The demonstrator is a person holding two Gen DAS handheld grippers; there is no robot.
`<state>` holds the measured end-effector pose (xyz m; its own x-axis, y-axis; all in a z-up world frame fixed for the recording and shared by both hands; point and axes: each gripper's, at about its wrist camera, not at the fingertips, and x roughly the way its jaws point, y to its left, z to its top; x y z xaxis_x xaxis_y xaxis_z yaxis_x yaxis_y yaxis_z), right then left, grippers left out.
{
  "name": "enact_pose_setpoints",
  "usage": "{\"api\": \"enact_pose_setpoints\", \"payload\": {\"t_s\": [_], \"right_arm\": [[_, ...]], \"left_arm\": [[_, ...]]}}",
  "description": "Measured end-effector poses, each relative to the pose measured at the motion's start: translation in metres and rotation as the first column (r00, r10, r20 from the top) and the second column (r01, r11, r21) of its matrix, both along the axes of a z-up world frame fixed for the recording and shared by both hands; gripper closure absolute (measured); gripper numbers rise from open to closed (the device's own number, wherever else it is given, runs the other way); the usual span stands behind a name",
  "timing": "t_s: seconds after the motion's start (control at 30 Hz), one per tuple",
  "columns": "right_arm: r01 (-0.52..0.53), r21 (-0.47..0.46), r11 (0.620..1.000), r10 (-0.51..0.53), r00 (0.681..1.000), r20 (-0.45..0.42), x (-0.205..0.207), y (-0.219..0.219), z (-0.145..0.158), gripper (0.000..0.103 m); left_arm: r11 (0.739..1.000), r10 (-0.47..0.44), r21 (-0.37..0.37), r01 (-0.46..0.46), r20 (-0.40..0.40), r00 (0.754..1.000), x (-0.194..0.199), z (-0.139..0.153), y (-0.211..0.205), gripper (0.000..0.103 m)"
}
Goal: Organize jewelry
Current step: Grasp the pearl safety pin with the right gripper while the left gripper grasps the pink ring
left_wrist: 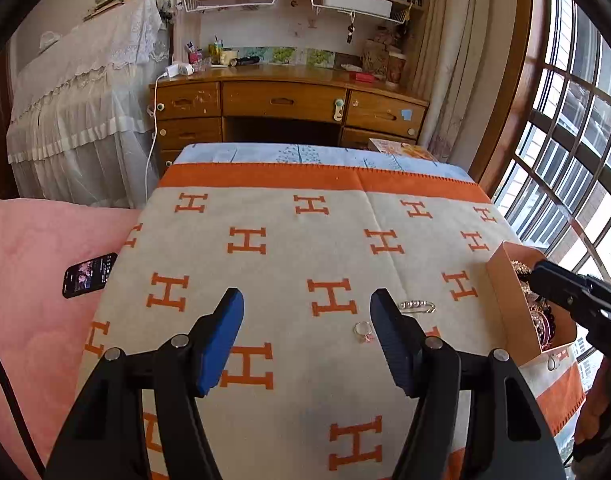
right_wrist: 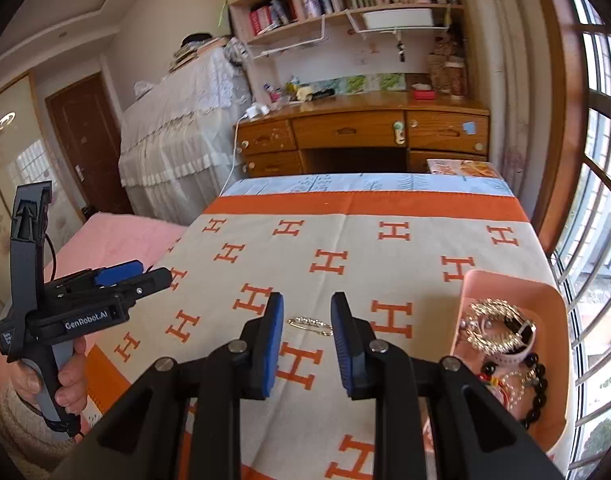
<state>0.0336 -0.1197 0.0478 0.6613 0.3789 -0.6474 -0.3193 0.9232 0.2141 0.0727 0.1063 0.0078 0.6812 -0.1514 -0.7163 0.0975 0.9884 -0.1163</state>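
My left gripper [left_wrist: 307, 328] is open and empty above the ring [left_wrist: 363, 330], ready to grab it, and my right gripper [right_wrist: 307, 340], a bit open, holds nothing beside the pink tray [right_wrist: 505, 280].

Right gripper [right_wrist: 307, 312]: jaws apart, nothing between the pads. Chain [right_wrist: 310, 325]: flat on blanket [right_wrist: 345, 248], beyond the fingertips. Tray [right_wrist: 505, 284]: pink, at right, holding bracelets [right_wrist: 501, 324] and beads [right_wrist: 539, 376]. Left gripper [right_wrist: 145, 272]: hand-held, far left.
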Motion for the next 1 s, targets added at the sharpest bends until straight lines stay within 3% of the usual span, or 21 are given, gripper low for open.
{"api": "enact_pose_setpoints", "payload": {"t_s": [0.17,0.3,0.37,0.57,0.7,0.87,0.9,0.93,1.0], "right_arm": [[-0.164,-0.12,0.979,0.145,0.977,-0.153,0.05,0.027,-0.015,0.078],[-0.313,-0.17,0.935,0.246,0.912,-0.328,0.083,0.046,-0.051,0.078],[-0.355,-0.206,0.912,0.262,0.89,-0.374,0.093,0.052,-0.066,0.078],[-0.454,-0.264,0.851,0.329,0.853,-0.406,0.1,0.068,-0.091,0.078],[-0.501,-0.298,0.813,0.355,0.831,-0.428,0.108,0.075,-0.104,0.078],[-0.529,-0.315,0.788,0.392,0.826,-0.406,0.102,0.079,-0.106,0.08],[-0.526,-0.32,0.788,0.389,0.828,-0.404,0.101,0.079,-0.106,0.085],[-0.523,-0.319,0.79,0.385,0.829,-0.405,0.101,0.079,-0.106,0.096],[-0.485,-0.321,0.813,0.345,0.846,-0.405,0.1,0.073,-0.104,0.096]], "left_arm": [[0.993,-0.12,0.002,0.121,-0.134,0.984,0.015,-0.035,-0.024,0.039],[0.977,-0.197,0.047,0.209,-0.19,0.962,0.02,-0.057,-0.048,0.039],[0.973,-0.21,0.046,0.225,-0.219,0.953,0.024,-0.065,-0.054,0.04],[0.976,-0.218,-0.035,0.216,-0.263,0.94,0.032,-0.073,-0.057,0.041],[0.978,-0.207,-0.067,0.196,-0.295,0.933,0.039,-0.08,-0.061,0.059],[0.983,-0.185,-0.066,0.173,-0.305,0.934,0.043,-0.083,-0.066,0.063],[0.983,-0.183,-0.063,0.172,-0.305,0.935,0.044,-0.083,-0.068,0.063],[0.983,-0.181,-0.055,0.172,-0.304,0.935,0.045,-0.083,-0.07,0.063],[0.985,-0.17,-0.031,0.169,-0.306,0.937,0.046,-0.083,-0.073,0.063]]}}
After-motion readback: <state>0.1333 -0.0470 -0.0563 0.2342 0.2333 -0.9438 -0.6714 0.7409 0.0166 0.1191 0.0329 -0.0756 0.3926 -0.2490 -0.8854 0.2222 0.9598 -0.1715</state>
